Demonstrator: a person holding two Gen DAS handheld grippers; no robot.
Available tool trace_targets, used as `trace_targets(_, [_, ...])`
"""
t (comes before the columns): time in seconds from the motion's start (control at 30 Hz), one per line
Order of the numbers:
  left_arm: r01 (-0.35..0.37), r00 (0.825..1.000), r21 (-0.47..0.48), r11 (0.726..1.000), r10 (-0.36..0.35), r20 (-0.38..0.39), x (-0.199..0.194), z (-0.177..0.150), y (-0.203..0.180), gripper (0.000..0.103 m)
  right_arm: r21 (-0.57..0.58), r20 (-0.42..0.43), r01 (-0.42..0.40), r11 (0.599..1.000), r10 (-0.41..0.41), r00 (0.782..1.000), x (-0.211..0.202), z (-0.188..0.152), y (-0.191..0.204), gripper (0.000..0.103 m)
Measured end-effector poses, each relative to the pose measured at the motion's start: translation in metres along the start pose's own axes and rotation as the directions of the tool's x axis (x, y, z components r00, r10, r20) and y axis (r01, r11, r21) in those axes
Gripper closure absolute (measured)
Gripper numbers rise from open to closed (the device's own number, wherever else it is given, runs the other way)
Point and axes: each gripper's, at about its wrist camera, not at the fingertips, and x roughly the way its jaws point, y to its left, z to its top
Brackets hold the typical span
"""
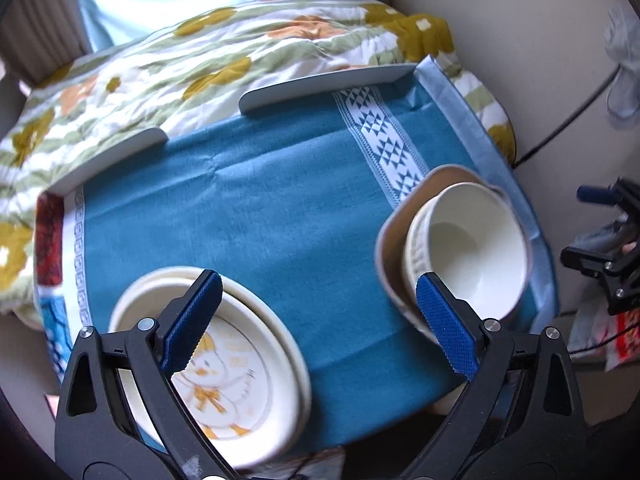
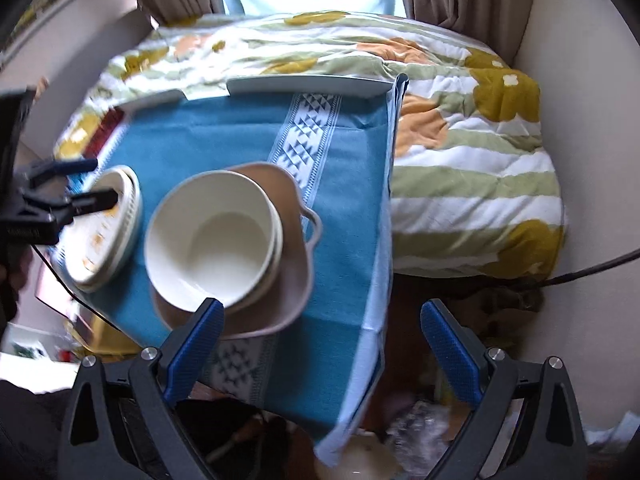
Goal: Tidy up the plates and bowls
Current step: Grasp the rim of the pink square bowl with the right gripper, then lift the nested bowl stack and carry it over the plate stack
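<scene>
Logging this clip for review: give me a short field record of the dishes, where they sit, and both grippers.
surface: blue tablecloth on a small table
plate stack: white plates, duck-print plate on top, near left corner
bowl stack: white bowls nested, sitting in a tan handled dish
left gripper: open, empty, above the table between the two stacks
right gripper: open, empty, near the bowl stack
backdrop: floral quilt

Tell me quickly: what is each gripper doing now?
Left gripper: open, holding nothing.
Right gripper: open, holding nothing.
</scene>
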Motion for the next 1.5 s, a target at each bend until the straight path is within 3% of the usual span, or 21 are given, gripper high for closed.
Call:
trace_targets(0.17, [0.020, 0.999, 0.087, 0.996, -0.016, -0.045, 0.022, 0.010, 0.002, 0.007, -0.020, -0.076, 0.001, 1.000, -0.002, 0.997, 0.024, 0.003, -0.002, 0.006])
trace_targets(0.2, [0.029, 0.998, 0.107, 0.994, -0.024, -0.054, 0.026, 0.012, 0.000, 0.012, -0.015, -0.087, -0.002, 1.000, 0.000, 0.996, 0.029, 0.003, -0.004, 0.006])
trace_targets(0.3, [0.058, 0.993, 0.158, 0.986, -0.041, -0.109, 0.043, 0.017, -0.007, 0.032, -0.002, -0.122, -0.031, 1.000, 0.030, 0.992, 0.041, 0.005, -0.006, 0.029])
trace_targets(0.33, [0.067, 0.991, 0.170, 0.983, -0.046, -0.126, 0.048, 0.018, -0.010, 0.034, 0.001, -0.128, -0.037, 0.999, 0.037, 0.991, 0.043, 0.005, -0.005, 0.036])
trace_targets(0.5, [0.117, 0.984, 0.219, 0.969, -0.083, -0.158, 0.060, 0.022, -0.022, 0.041, 0.027, -0.170, -0.083, 0.996, 0.086, 0.982, 0.060, 0.005, -0.003, 0.050])
trace_targets(0.63, [0.157, 0.971, 0.254, 0.954, -0.102, -0.214, 0.075, 0.020, -0.031, 0.049, 0.061, -0.197, -0.122, 0.991, 0.132, 0.972, 0.073, 0.004, -0.001, 0.067])
trace_targets(0.7, [0.174, 0.968, 0.259, 0.950, -0.118, -0.220, 0.078, 0.020, -0.032, 0.055, 0.070, -0.205, -0.134, 0.989, 0.146, 0.968, 0.079, 0.004, 0.000, 0.068])
trace_targets(0.93, [0.242, 0.949, 0.214, 0.946, -0.185, -0.254, 0.082, 0.023, -0.022, 0.056, 0.105, -0.219, -0.168, 0.980, 0.187, 0.958, 0.095, 0.001, 0.006, 0.077])
trace_targets(1.03, [0.234, 0.955, 0.219, 0.947, -0.181, -0.235, 0.085, 0.022, -0.024, 0.055, 0.109, -0.215, -0.172, 0.979, 0.192, 0.957, 0.096, 0.000, 0.006, 0.078])
trace_targets(1.1, [0.242, 0.951, 0.192, 0.951, -0.193, -0.242, 0.088, 0.024, -0.019, 0.049, 0.117, -0.214, -0.175, 0.978, 0.197, 0.957, 0.095, 0.001, 0.005, 0.078])
trace_targets(1.2, [0.271, 0.937, 0.112, 0.956, -0.235, -0.260, 0.096, 0.025, -0.006, 0.042, 0.117, -0.215, -0.176, 0.977, 0.198, 0.956, 0.094, 0.001, 0.005, 0.078])
trace_targets(1.37, [0.317, 0.907, 0.016, 0.948, -0.298, -0.297, 0.105, 0.023, 0.002, 0.042, 0.142, -0.199, -0.200, 0.970, 0.226, 0.954, 0.093, 0.000, 0.000, 0.084])
trace_targets(1.43, [0.330, 0.903, 0.014, 0.944, -0.312, -0.297, 0.103, 0.021, 0.001, 0.050, 0.151, -0.191, -0.201, 0.968, 0.228, 0.955, 0.093, -0.001, -0.002, 0.084])
trace_targets(1.5, [0.359, 0.896, 0.043, 0.932, -0.332, -0.296, 0.098, 0.020, -0.008, 0.075, 0.155, -0.190, -0.200, 0.967, 0.228, 0.955, 0.092, -0.002, -0.002, 0.084])
